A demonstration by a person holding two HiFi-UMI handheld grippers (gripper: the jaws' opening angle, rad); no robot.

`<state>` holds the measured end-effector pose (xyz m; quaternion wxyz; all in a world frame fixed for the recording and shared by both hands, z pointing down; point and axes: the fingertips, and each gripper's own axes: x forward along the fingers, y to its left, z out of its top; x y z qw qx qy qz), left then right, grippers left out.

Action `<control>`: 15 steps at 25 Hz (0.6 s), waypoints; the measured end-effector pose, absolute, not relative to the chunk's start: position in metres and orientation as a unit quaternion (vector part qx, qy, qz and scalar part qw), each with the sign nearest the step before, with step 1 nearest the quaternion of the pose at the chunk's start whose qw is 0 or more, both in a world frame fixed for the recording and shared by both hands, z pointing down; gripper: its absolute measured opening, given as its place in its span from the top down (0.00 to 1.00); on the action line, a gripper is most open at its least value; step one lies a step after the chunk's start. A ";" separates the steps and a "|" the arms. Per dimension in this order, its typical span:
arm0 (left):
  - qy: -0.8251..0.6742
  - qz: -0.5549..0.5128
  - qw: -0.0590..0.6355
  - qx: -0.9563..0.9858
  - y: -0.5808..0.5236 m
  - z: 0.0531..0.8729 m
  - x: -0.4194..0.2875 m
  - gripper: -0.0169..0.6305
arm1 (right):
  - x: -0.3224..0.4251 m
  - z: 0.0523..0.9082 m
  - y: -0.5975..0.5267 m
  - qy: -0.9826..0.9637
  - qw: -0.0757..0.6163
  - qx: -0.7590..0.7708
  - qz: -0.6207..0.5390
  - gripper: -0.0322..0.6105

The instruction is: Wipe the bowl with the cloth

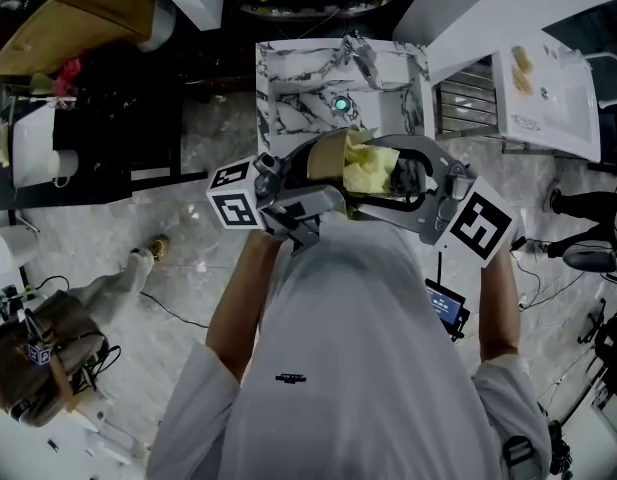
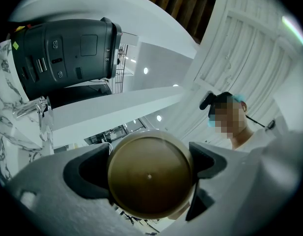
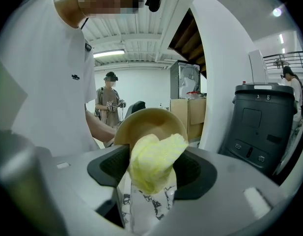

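A tan bowl (image 1: 326,154) is tilted up in front of my chest, over the sink. My left gripper (image 1: 310,186) is shut on it. In the left gripper view the bowl's round underside (image 2: 150,177) fills the gap, with a dark pad tight against each side of it. A crumpled yellow cloth (image 1: 369,168) lies against the inside of the bowl. My right gripper (image 1: 400,174) stands wide around the cloth. In the right gripper view the cloth (image 3: 153,161) hangs between the spread pads, in front of the bowl's hollow (image 3: 151,124), and the pads do not press on it.
A marble-patterned sink (image 1: 288,88) with a chrome faucet (image 1: 361,58) lies just beyond the bowl. A white counter (image 1: 548,88) is at the right. A black bin (image 3: 261,127) and a cardboard box (image 3: 188,113) stand nearby. Other people (image 3: 109,107) are in the room.
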<state>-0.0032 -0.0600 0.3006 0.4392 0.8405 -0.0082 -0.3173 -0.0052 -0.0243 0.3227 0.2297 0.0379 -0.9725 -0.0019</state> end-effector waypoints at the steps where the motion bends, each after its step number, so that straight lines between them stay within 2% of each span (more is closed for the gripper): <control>1: -0.008 -0.318 0.439 0.840 -0.060 0.300 -0.003 0.18 | -0.003 0.324 -0.025 -0.971 0.236 0.041 -0.004 0.53; 6: -0.007 -0.320 0.435 0.842 -0.059 0.296 -0.003 0.18 | 0.000 0.331 -0.023 -0.963 0.264 0.041 -0.025 0.76; 10: -0.012 -0.308 0.432 0.848 -0.059 0.297 0.001 0.18 | -0.009 0.329 -0.012 -0.965 0.261 0.012 -0.039 0.81; 15: -0.016 -0.297 0.436 0.850 -0.058 0.302 0.006 0.18 | -0.027 0.316 0.000 -0.975 0.214 -0.018 -0.051 0.82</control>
